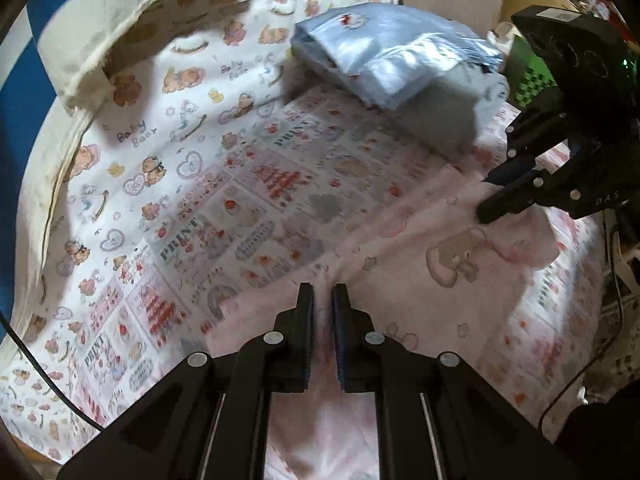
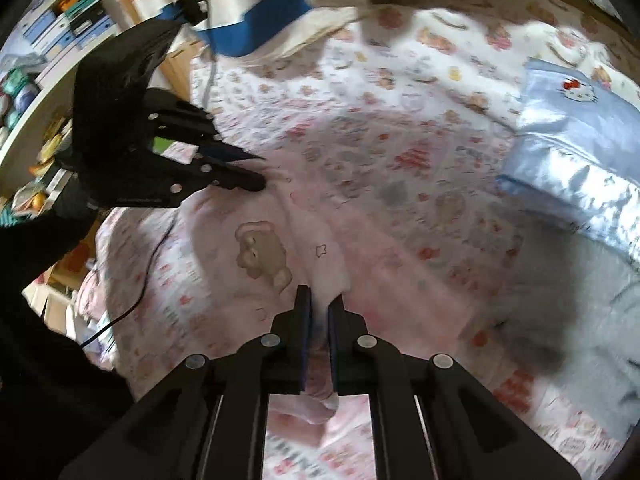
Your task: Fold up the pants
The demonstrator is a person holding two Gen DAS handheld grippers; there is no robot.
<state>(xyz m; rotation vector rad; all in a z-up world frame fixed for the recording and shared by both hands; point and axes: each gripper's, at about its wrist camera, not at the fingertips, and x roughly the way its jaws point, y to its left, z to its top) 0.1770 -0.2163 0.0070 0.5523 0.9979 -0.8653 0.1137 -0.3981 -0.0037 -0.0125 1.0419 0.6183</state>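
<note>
The pink pants (image 1: 420, 248) lie spread on the bed (image 1: 224, 200), over its printed sheet, with a brown bear patch (image 2: 262, 254) showing on the cloth. The left gripper (image 1: 322, 300) has its jaws nearly closed on a ridge of the pink cloth at the edge of the pants nearest its camera. The right gripper (image 2: 319, 306) likewise pinches a fold of the pants in narrowed jaws, just beside the bear patch. Seen from the other camera, each gripper's tips touch the pants. A shiny blue pillow (image 1: 396, 52) rests on the bed beyond the pants, well apart from them.
</note>
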